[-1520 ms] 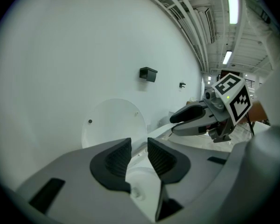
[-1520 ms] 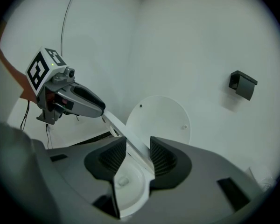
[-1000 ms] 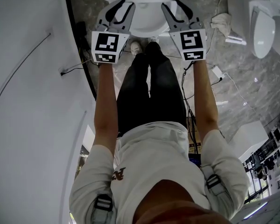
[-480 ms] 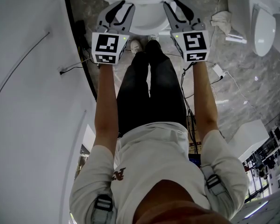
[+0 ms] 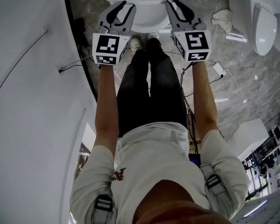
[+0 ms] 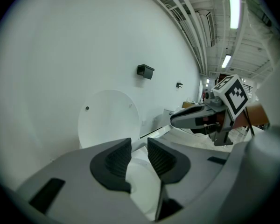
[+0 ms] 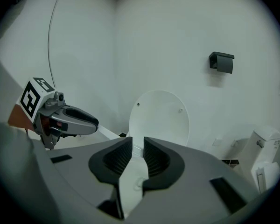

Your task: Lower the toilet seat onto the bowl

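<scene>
The white toilet bowl (image 5: 151, 10) lies at the top of the head view, below both grippers. Its round white lid (image 7: 158, 118) stands upright against the wall, also visible as the lid (image 6: 109, 118) in the left gripper view. I cannot tell the seat apart from the lid. My left gripper (image 5: 123, 4) hovers over the bowl's front left, its jaws a narrow gap apart with nothing in them. Over the front right, my right gripper (image 5: 176, 3) has its jaws closing, with only the bowl showing through the gap. The same gaps show at left gripper (image 6: 139, 146) and right gripper (image 7: 138, 146).
A person's dark legs (image 5: 151, 78) and shoes stand just before the bowl. A curved white wall (image 5: 32, 101) runs along the left. Another white fixture (image 5: 263, 17), a cloth (image 5: 221, 20) and cables (image 5: 219, 71) lie on the marble floor at right. A black wall fitting (image 7: 221, 62) hangs above.
The right gripper's jaws have drawn closer together. Both grippers have stayed almost in place over the front of the bowl.
</scene>
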